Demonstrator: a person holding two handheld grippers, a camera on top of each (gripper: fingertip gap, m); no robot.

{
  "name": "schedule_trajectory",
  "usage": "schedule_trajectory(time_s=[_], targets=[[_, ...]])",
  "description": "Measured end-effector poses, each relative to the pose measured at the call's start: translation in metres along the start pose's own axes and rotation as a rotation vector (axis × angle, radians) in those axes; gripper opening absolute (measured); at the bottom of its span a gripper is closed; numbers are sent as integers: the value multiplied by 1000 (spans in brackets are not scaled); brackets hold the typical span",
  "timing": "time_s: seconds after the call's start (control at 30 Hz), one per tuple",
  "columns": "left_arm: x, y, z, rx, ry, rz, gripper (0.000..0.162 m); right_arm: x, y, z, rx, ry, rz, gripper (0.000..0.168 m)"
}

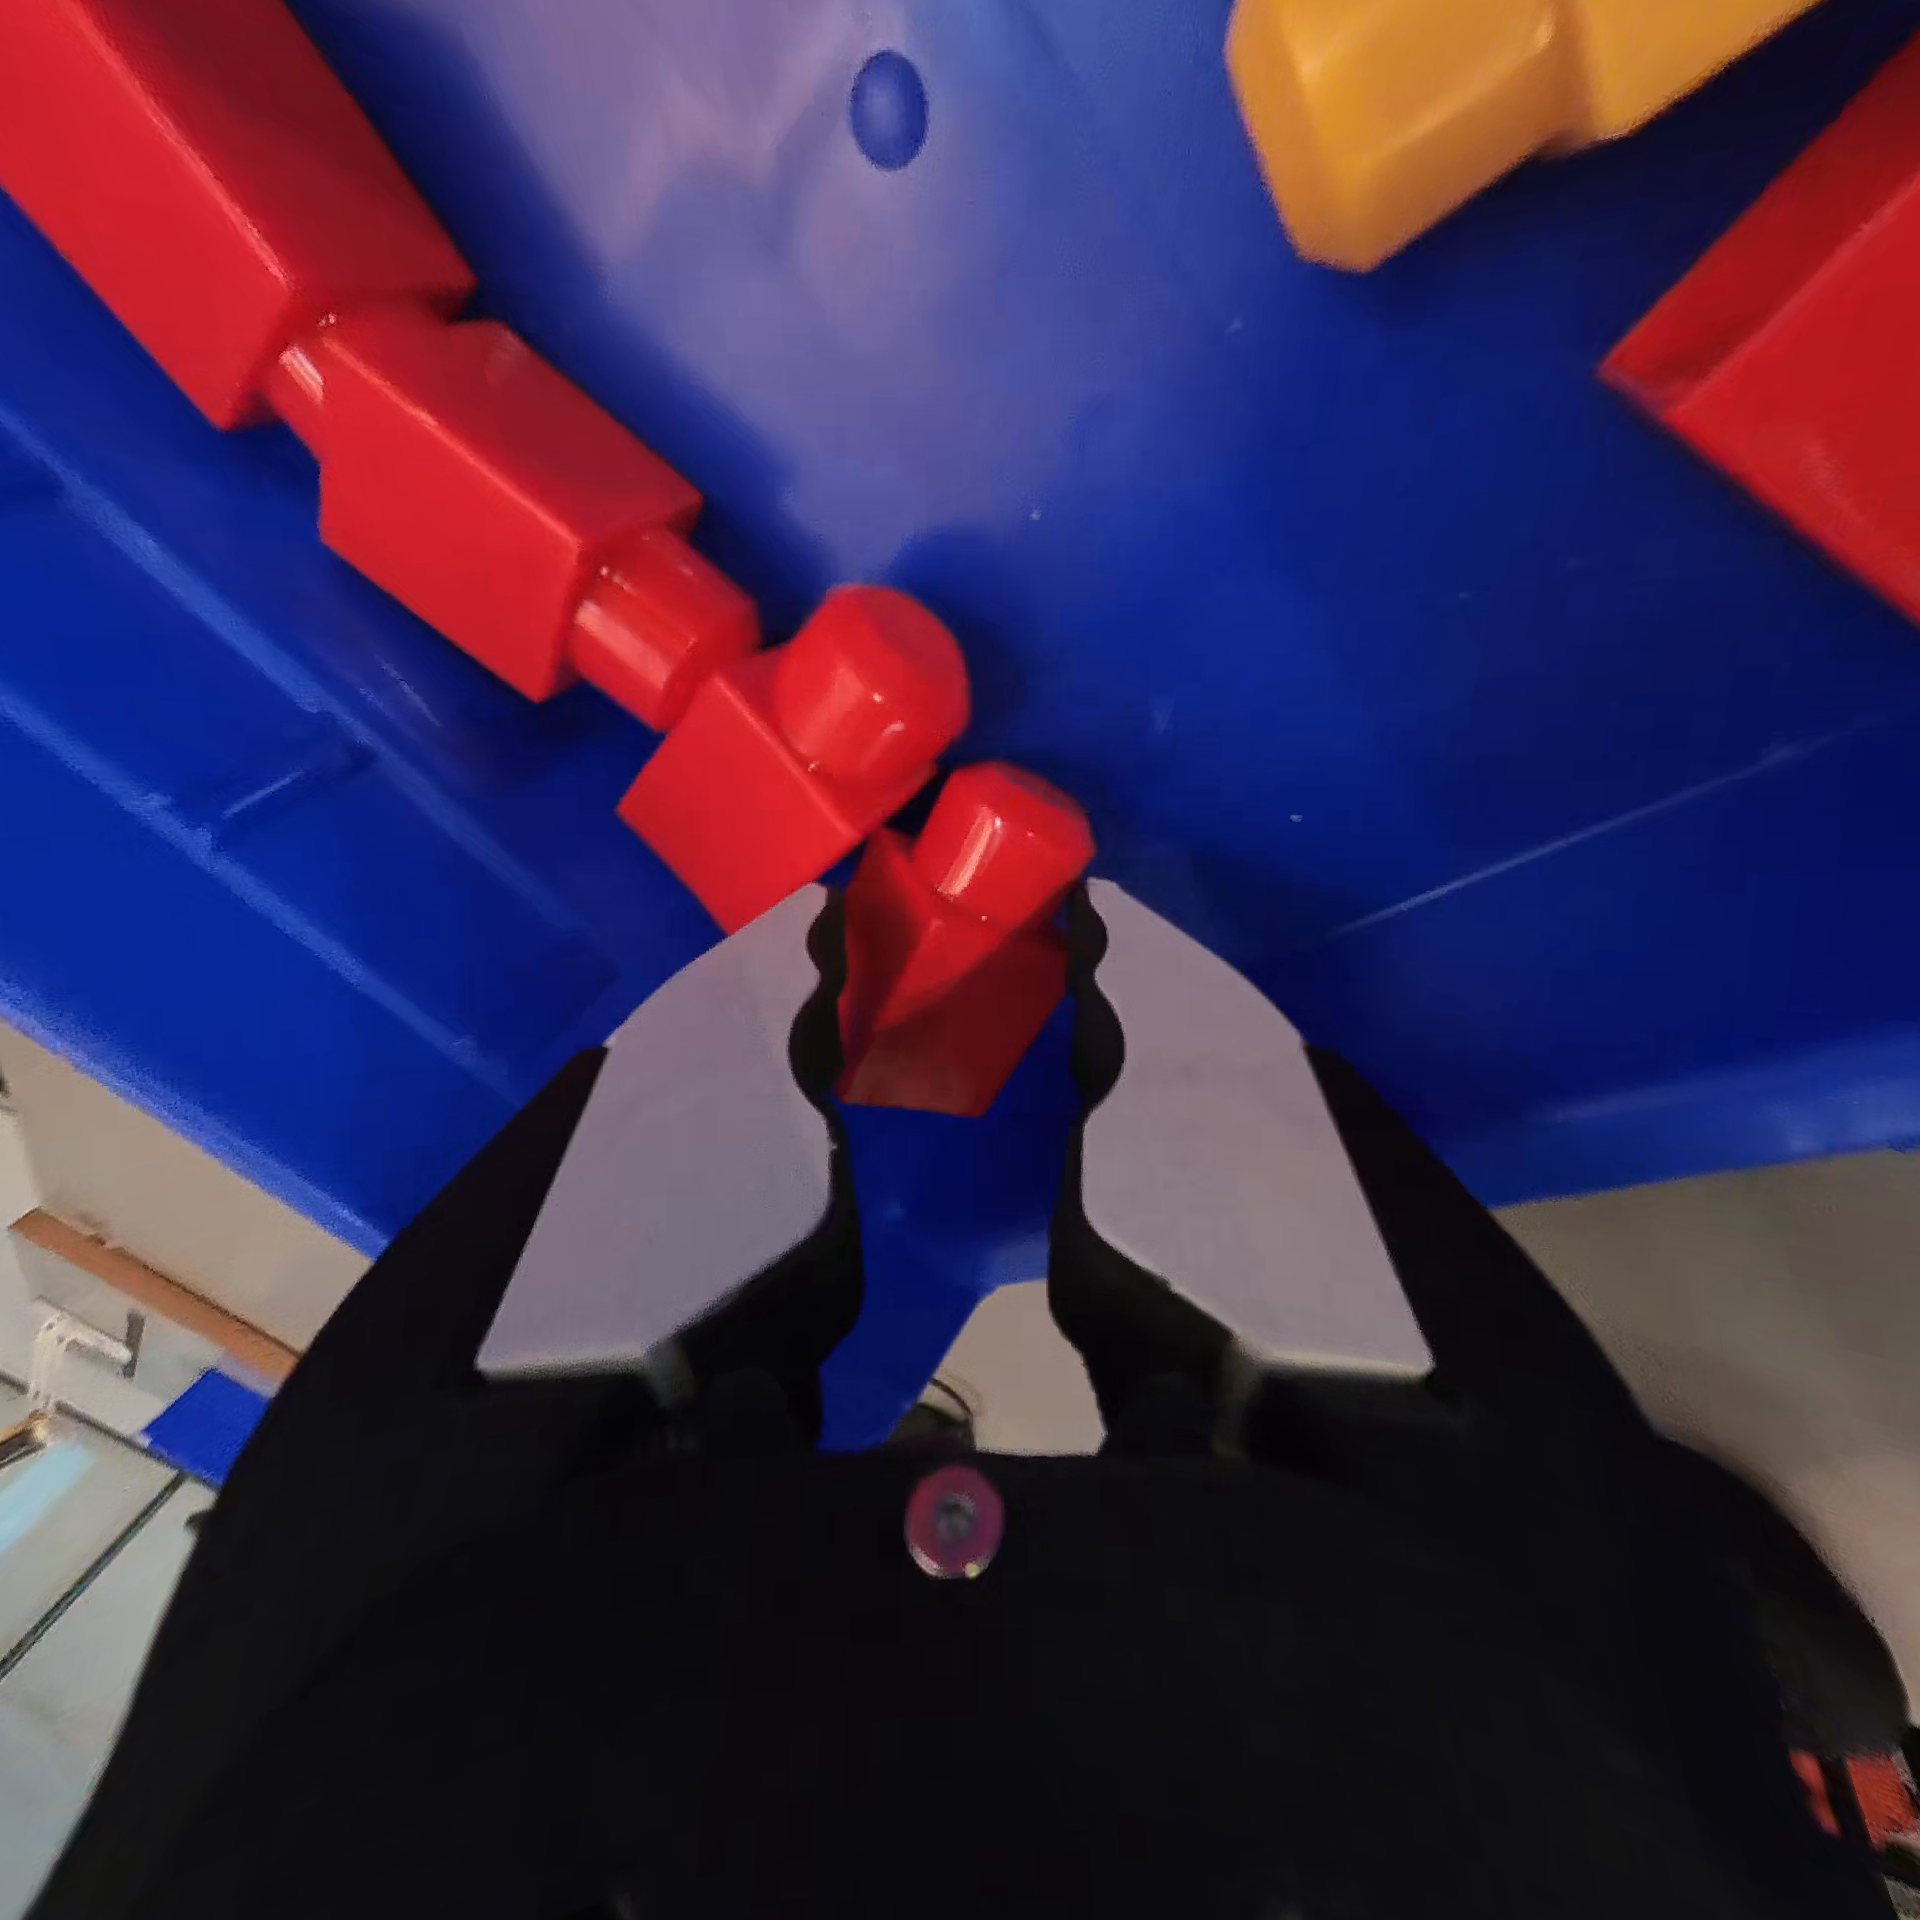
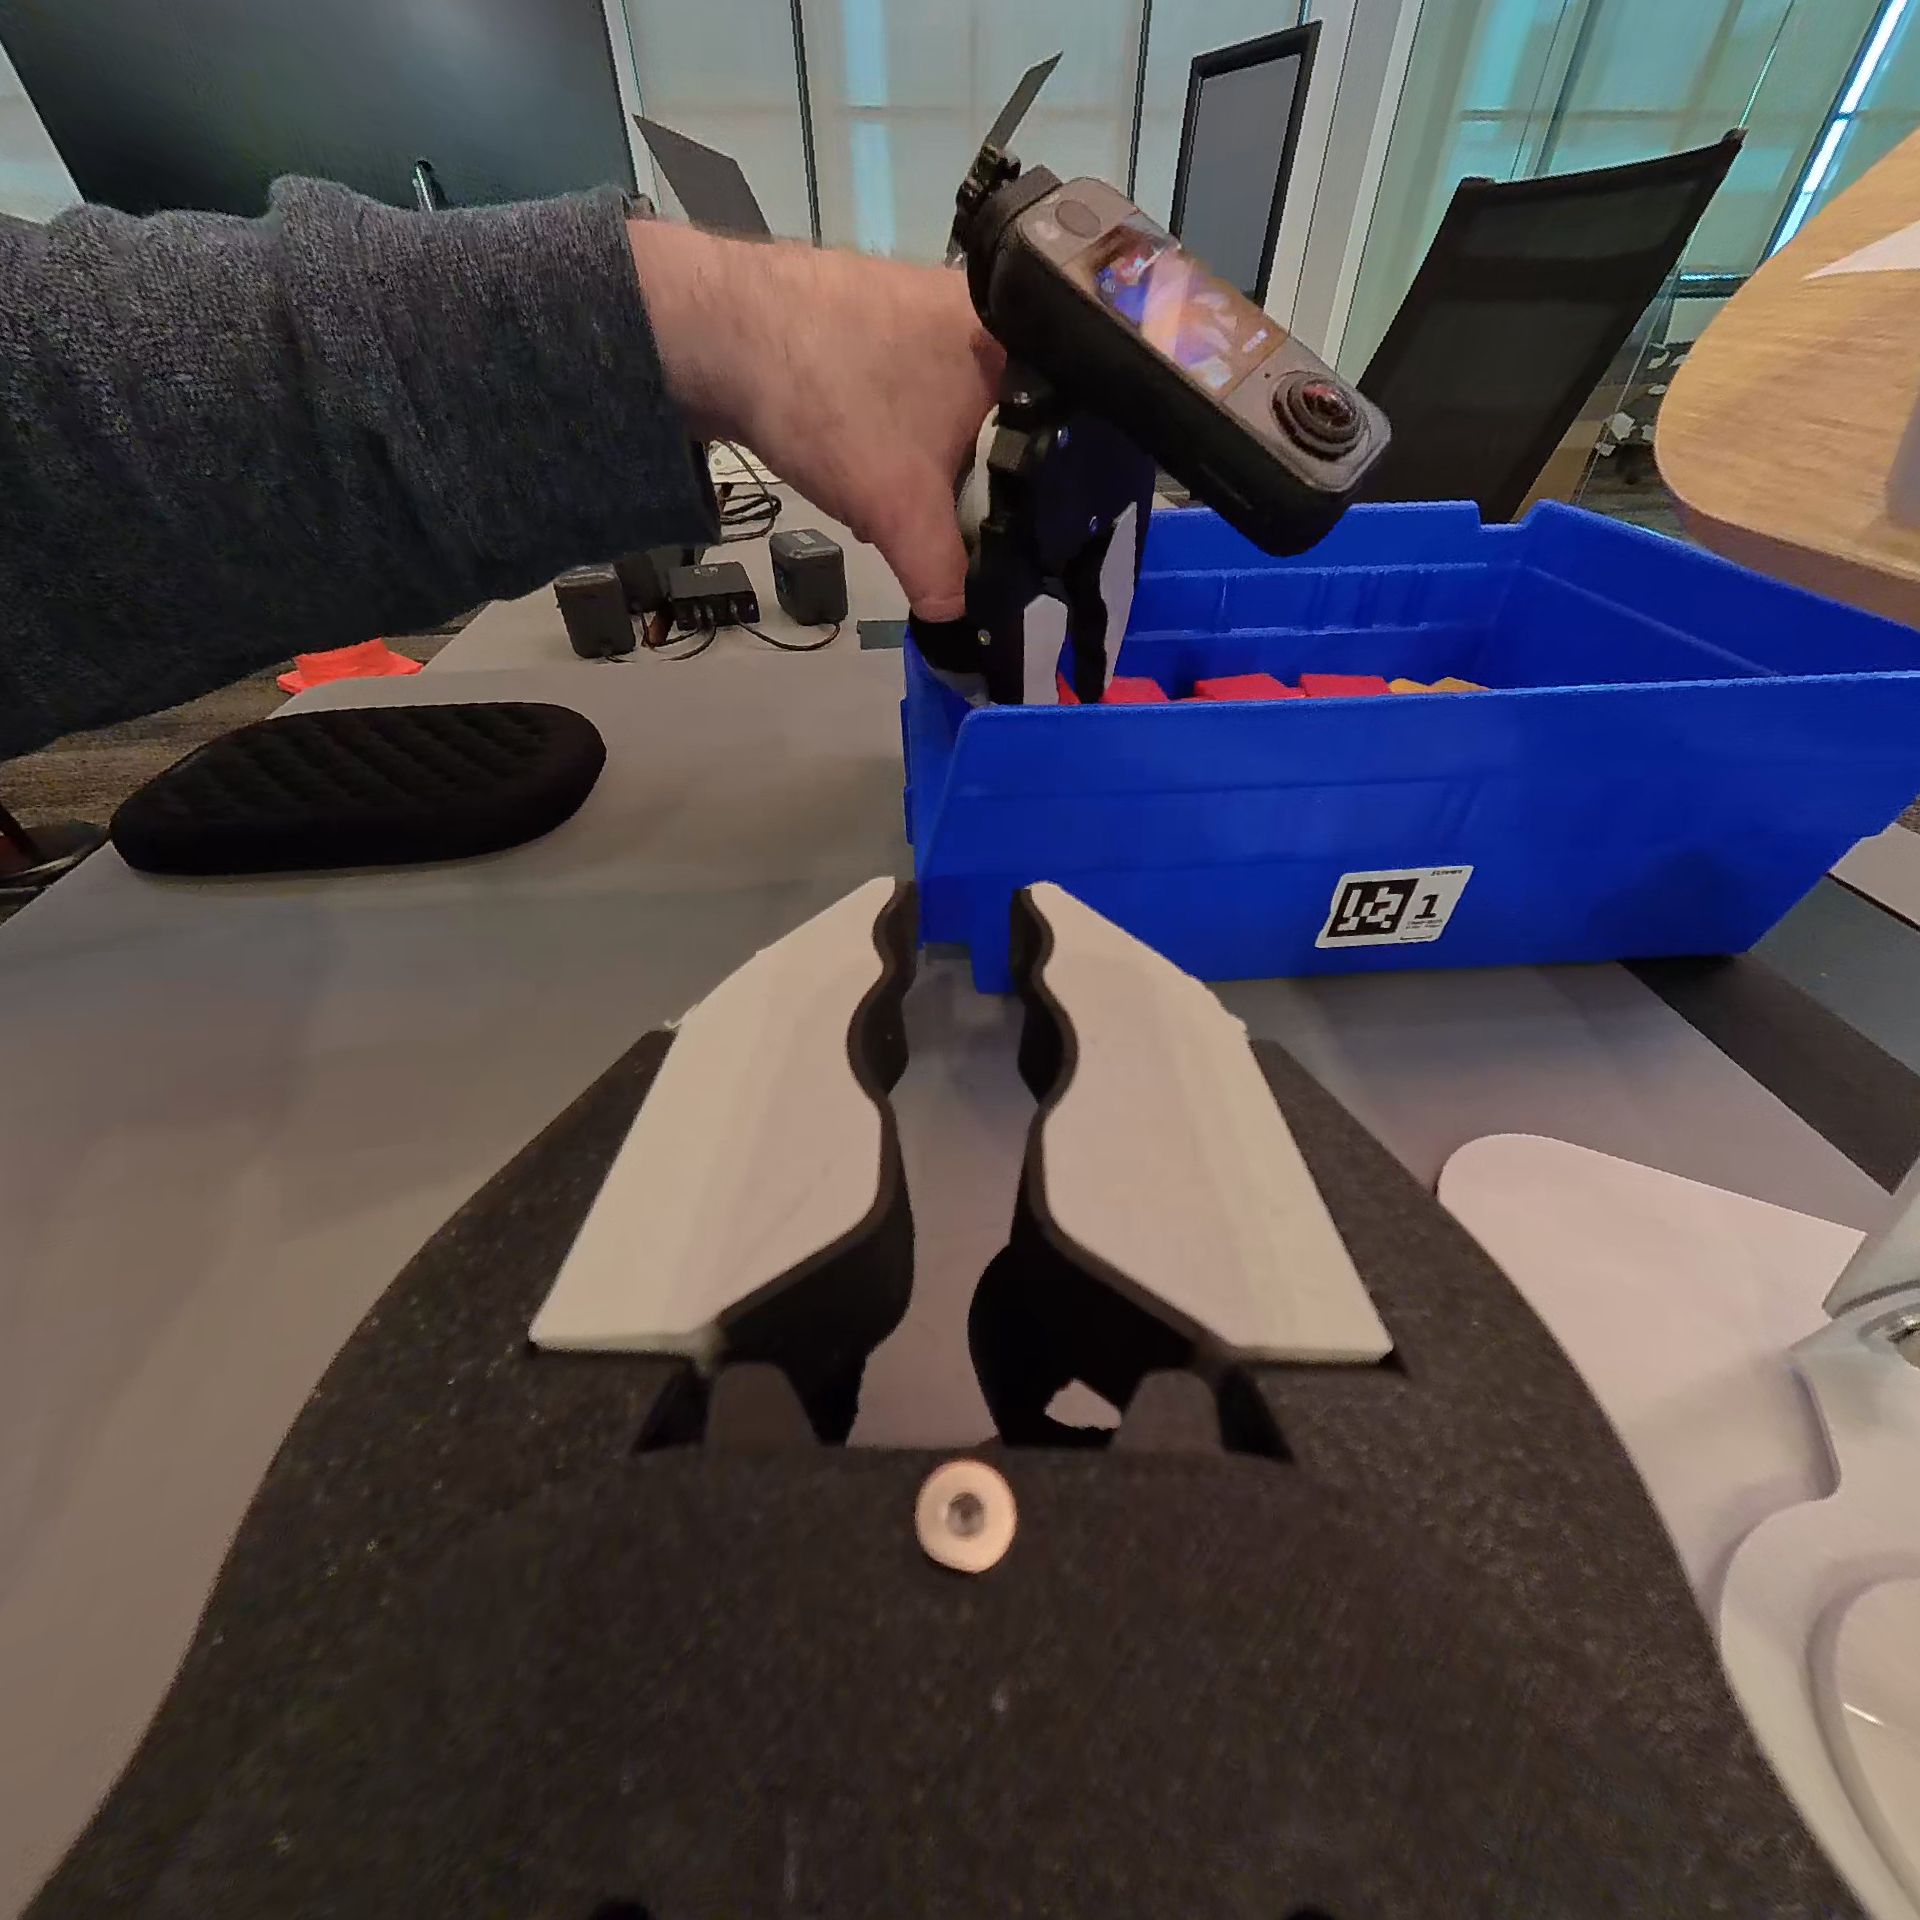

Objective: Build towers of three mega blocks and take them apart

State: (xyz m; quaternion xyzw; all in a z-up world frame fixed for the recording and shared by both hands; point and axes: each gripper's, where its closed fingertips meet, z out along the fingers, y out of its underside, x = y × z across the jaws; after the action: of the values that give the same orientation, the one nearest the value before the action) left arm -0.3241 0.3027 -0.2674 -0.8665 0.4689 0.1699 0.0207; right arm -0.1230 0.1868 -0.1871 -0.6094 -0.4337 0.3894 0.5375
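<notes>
In the left wrist view my left gripper is inside the blue bin and shut on a small red one-stud block, stud pointing away. Just beyond it on the bin floor lies a line of three red blocks; the nearest one sits at an angle. A yellow block and another red block lie farther off. My right gripper is empty with a narrow gap, over the grey table in front of the bin. The left gripper, held by a hand, dips into the bin's left end.
A black padded rest lies on the table at left. Small black chargers with cables and an orange cloth sit farther back. A white object stands at the right edge. The bin front bears a sticker. Spacing between my two grippers at the tips: around 25 cm.
</notes>
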Motion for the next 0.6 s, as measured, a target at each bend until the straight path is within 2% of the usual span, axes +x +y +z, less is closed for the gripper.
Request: schedule_trajectory(time_s=[0.1,0.2,0.33,0.4,0.47,0.6], targets=[[-5,-3,0,30,-35,-6,45,0,0,0,-2,-2,0,17],[-1,2,-3,35,-4,0,50,0,0,0,-2,-3,0,17],[1,9,-2,0,19,36,45,-1,1,1,-7,-6,0,18],[0,11,1,-37,-4,76,37,-1,1,1,-8,-6,0,18],[-3,10,2,-50,-29,89,37,-1,1,1,-8,-7,1,18],[-8,6,0,31,-68,63,37,0,0,1,-4,-7,6,19]])
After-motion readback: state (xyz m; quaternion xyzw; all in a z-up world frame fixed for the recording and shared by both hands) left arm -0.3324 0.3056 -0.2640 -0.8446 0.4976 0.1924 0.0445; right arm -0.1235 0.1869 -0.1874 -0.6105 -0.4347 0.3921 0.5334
